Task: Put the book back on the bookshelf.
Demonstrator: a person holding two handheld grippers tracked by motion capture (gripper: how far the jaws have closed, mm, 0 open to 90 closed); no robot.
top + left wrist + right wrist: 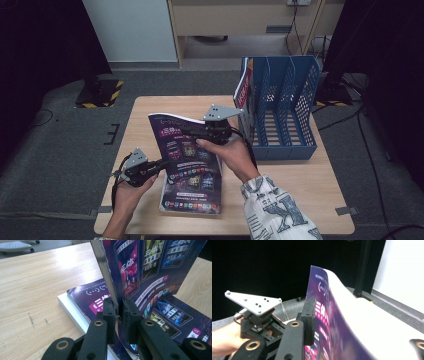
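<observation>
A purple magazine (pixel 182 145) is lifted off the table and curves upward, held at two places. My left gripper (pixel 161 164) is shut on its lower left edge; in the left gripper view both jaws (pixel 119 307) pinch the spine of the magazine (pixel 150 260). My right gripper (pixel 192 131) grips its upper right part. In the right gripper view one jaw presses the cover of the magazine (pixel 322 290) and the other is hidden behind the page. A second purple magazine (pixel 192 197) lies flat below.
A blue file rack (pixel 282 107) with three slots stands at the table's back right, with a red and white magazine (pixel 243 90) in its leftmost slot. The flat magazine (pixel 92 293) rests on a white book (pixel 68 307). Wooden table (pixel 300 190) surface lies right and front.
</observation>
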